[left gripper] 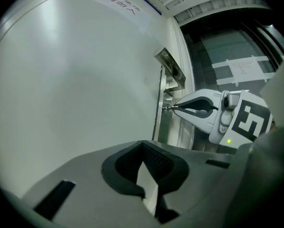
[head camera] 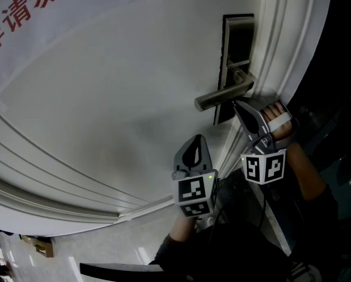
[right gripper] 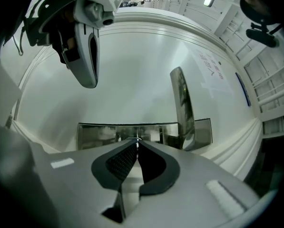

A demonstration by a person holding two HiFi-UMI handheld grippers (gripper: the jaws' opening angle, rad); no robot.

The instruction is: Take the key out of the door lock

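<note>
A dark metal lock plate [head camera: 238, 46] with a lever handle [head camera: 222, 94] sits on the white door [head camera: 116, 98]. My right gripper [head camera: 236, 103] reaches in just under the handle, tips at the plate. In the left gripper view its tips [left gripper: 172, 108] are pinched on the small key [left gripper: 167, 108], which stands out from the plate. In the right gripper view its jaws [right gripper: 137, 141] are shut at the plate [right gripper: 99, 132], with only a sliver of key showing. My left gripper [head camera: 196, 138] hangs shut and empty, lower left and clear of the lock.
A paper sign with red characters [head camera: 22, 10] covers the door's upper left. The white moulded door frame [head camera: 281, 46] runs right of the lock, with dark glass [left gripper: 237, 56] beyond it. A hand [head camera: 276, 115] holds the right gripper.
</note>
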